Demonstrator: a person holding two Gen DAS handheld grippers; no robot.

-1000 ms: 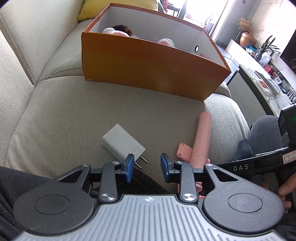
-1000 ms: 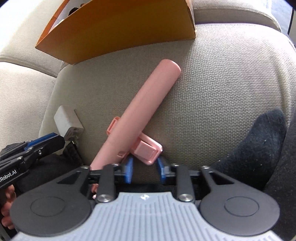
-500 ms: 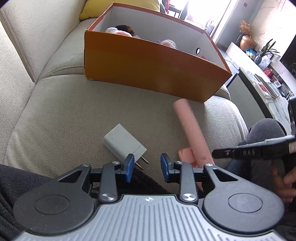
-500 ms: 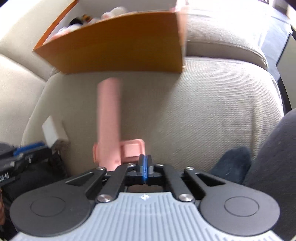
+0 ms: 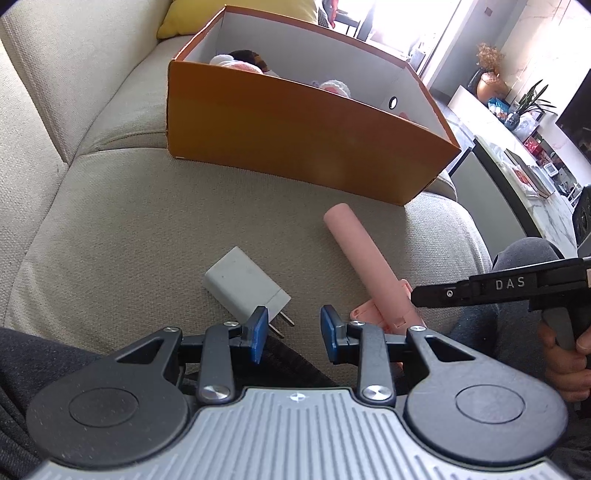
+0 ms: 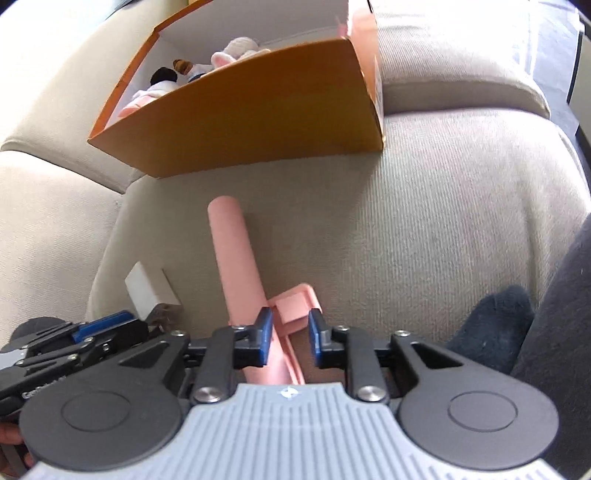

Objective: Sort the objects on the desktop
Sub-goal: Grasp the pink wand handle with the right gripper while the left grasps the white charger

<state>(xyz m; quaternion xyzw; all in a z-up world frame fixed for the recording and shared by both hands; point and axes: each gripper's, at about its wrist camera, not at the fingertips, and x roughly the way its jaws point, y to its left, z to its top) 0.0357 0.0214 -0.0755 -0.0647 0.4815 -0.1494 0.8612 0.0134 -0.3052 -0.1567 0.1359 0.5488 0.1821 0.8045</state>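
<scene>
A pink stick with a flat clamp at its near end [image 5: 364, 254] [image 6: 236, 258] lies on the beige sofa seat, pointing towards the orange box [image 5: 295, 136] [image 6: 251, 122]. My right gripper [image 6: 290, 332] is low over the clamp end; its jaws are opening, with the pink clamp plate between them and the pads not pressing on it. To the stick's left lies a white plug charger [image 5: 242, 282] [image 6: 147, 288]. Just short of the charger's prongs, my left gripper [image 5: 293, 334] stands open and holds nothing.
The orange box holds plush toys [image 6: 236, 50] and stands at the back of the seat cushion [image 5: 122, 229]. A yellow cushion [image 5: 236, 14] is behind it. A person's dark-clothed leg [image 6: 491, 317] lies at the right; a low table with clutter [image 5: 524, 166] stands beyond the sofa.
The pink stick swung from leaning right to pointing at the box. My right gripper snapped shut half a second ago, has opened again around the clamp, and rose a little. The left gripper stayed still.
</scene>
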